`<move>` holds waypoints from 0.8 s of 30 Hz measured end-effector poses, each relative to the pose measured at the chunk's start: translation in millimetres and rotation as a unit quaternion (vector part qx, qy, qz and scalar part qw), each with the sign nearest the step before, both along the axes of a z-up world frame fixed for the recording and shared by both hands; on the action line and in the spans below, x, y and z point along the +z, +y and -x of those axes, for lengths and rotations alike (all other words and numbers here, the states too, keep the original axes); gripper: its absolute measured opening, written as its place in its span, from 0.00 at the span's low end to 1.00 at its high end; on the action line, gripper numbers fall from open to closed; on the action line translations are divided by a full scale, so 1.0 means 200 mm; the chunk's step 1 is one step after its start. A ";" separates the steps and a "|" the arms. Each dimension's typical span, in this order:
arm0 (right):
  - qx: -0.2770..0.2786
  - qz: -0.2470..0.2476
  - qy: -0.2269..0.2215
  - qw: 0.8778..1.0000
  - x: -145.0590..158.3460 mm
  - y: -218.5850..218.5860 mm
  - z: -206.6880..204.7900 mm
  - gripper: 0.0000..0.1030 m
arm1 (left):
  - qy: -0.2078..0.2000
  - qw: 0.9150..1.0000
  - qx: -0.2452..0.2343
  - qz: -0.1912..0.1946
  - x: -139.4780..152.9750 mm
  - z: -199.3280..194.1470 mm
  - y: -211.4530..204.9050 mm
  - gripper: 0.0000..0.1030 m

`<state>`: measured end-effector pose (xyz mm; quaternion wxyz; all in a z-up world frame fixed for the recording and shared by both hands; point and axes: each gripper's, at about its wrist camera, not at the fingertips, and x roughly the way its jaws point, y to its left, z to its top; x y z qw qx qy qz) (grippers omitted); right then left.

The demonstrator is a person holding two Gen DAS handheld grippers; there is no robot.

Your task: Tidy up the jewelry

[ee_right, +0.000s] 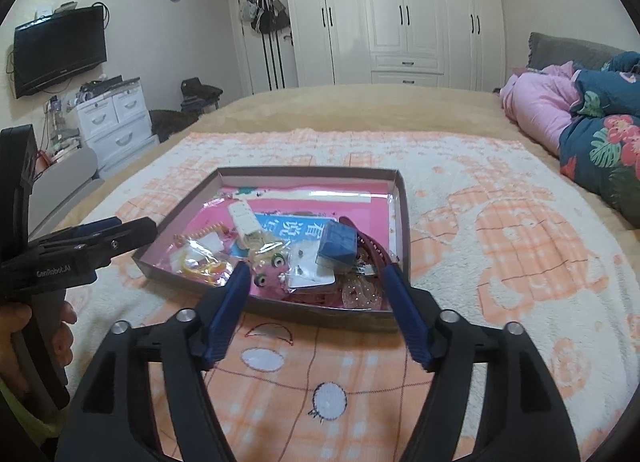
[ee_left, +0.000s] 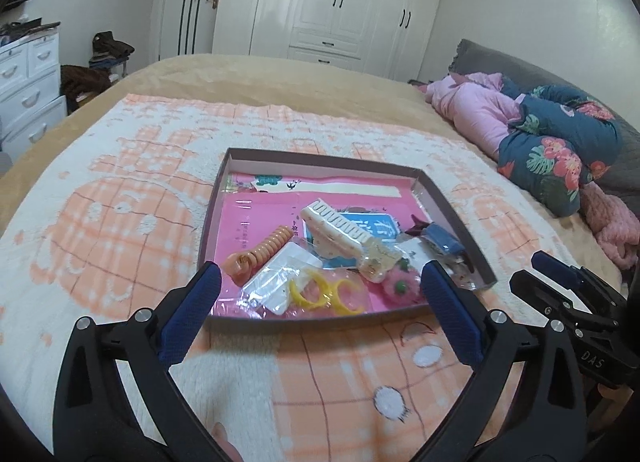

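Note:
A shallow brown cardboard tray (ee_left: 452, 206) (ee_right: 402, 214) lies on the bed with a pink sheet lining it. Inside lie a cream hair claw (ee_left: 336, 226), an orange coil tie (ee_left: 260, 250), yellow rings (ee_left: 316, 294), a pink pom-pom (ee_left: 400, 286), a clear packet (ee_left: 280, 278) and a blue block (ee_right: 336, 242). My left gripper (ee_left: 322, 274) stands open just short of the tray's near edge, nothing between its fingers. My right gripper (ee_right: 316, 274) is open too, over the near edge, holding nothing. Each gripper shows in the other's view, at the side.
The tray rests on an orange-and-white plush blanket (ee_left: 120, 222) spread over a tan bed. Pink and floral bedding (ee_left: 552, 142) is heaped at the right. White wardrobes (ee_right: 400, 14) stand behind, white drawers (ee_right: 116, 122) and a wall television (ee_right: 60, 50) at the left.

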<state>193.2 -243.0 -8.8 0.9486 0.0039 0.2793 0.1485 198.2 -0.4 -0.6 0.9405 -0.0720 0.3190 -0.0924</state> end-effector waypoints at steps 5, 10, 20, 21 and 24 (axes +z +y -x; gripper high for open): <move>-0.005 -0.003 -0.024 1.000 0.07 -0.03 0.10 0.79 | -0.008 1.000 0.005 -0.001 0.03 0.13 -0.01 0.89; -0.005 -0.007 -0.037 0.999 0.11 -0.04 0.21 0.87 | -0.007 1.000 0.003 0.000 0.03 0.25 -0.03 0.89; -0.006 -0.013 -0.041 0.999 0.07 -0.05 0.43 0.93 | -0.003 1.000 0.009 -0.006 -0.03 0.44 -0.05 0.89; -0.006 -0.011 -0.042 0.999 0.06 -0.05 0.45 0.93 | -0.002 1.000 0.011 -0.008 -0.03 0.45 -0.05 0.89; -0.006 -0.002 -0.049 0.999 0.04 -0.05 0.48 0.94 | -0.004 1.000 0.016 -0.013 -0.05 0.50 -0.04 0.89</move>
